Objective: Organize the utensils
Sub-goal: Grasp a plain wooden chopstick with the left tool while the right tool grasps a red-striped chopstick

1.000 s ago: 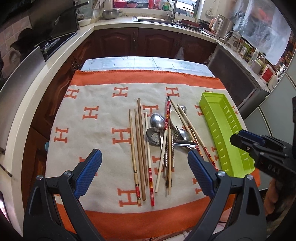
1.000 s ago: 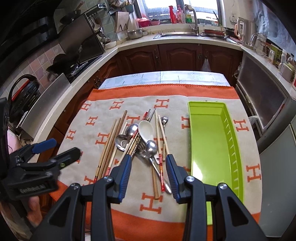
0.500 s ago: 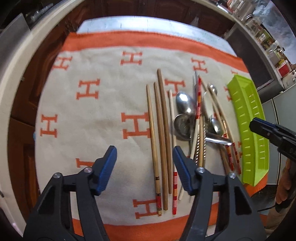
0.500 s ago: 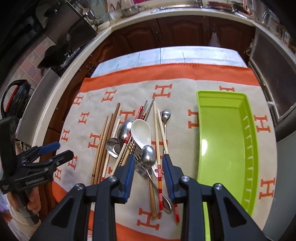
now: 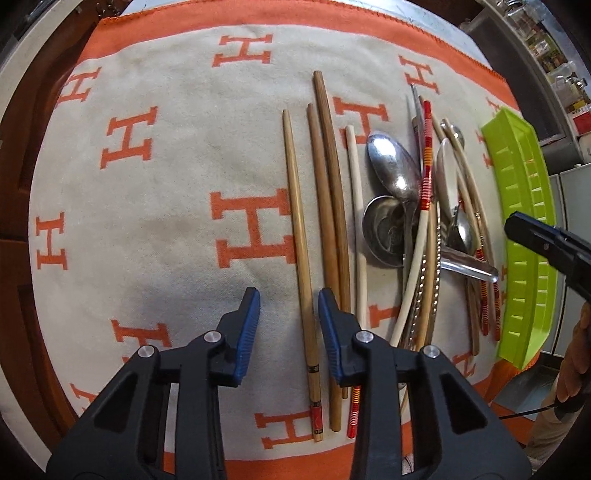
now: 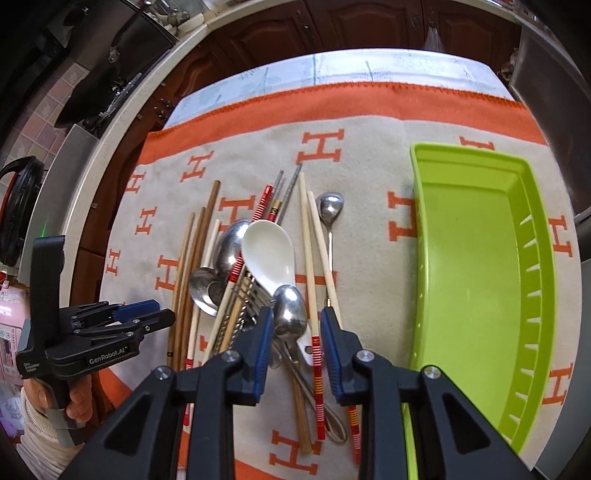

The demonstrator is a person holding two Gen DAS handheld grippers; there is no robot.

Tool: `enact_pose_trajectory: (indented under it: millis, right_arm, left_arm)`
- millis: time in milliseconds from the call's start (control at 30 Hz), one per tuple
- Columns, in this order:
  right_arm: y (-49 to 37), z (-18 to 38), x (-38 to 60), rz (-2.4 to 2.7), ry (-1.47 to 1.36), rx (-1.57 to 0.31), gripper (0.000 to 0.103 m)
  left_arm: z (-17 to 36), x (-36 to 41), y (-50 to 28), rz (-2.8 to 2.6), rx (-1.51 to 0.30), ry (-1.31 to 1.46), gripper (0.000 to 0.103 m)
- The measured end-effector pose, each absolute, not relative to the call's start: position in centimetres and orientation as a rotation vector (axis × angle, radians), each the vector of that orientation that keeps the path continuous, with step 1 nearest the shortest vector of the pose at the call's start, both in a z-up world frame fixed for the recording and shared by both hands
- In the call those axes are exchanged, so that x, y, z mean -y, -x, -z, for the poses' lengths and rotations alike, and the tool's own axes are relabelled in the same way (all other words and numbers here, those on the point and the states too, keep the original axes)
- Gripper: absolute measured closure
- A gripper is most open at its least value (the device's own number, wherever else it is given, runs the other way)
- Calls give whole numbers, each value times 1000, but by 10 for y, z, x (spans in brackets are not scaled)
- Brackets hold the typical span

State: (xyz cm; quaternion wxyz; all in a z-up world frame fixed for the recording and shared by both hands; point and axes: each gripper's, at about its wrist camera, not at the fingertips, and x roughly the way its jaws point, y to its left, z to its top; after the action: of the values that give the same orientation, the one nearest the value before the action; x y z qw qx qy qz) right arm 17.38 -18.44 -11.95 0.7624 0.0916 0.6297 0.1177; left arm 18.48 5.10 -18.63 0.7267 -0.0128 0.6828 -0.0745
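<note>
Chopsticks and spoons lie in a loose heap on an orange-and-cream cloth. My left gripper points straight down with its jaws closing around a light bamboo chopstick; the pads are apart from it. My right gripper hangs over the heap's right side, jaws closing, with a metal spoon and a red-striped chopstick between them, not gripped. A white ceramic spoon lies just beyond. The lime-green tray stands empty at the right.
Two dark wooden chopsticks and two metal spoons lie right of the left gripper. The left gripper shows in the right wrist view, held by a hand. Dark cabinets and a counter ring the table.
Both grippers have come down close over the utensils and narrowed their jaws. The left one has shifted over the leftmost chopstick; the right one sits over the spoon.
</note>
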Motion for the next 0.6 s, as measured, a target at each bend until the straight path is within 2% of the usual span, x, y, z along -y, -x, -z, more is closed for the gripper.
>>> enact_pose_trajectory:
  millis: [233,600]
  right_arm:
    - [-192,138,188,-214,-171,-1438,88]
    - [-199,159,179,-185,-45,-1542,88]
  left_arm:
    - [191,-20,-192,129,-1534,-93,73]
    - [193,-19,-194,131,-1564,-94,73]
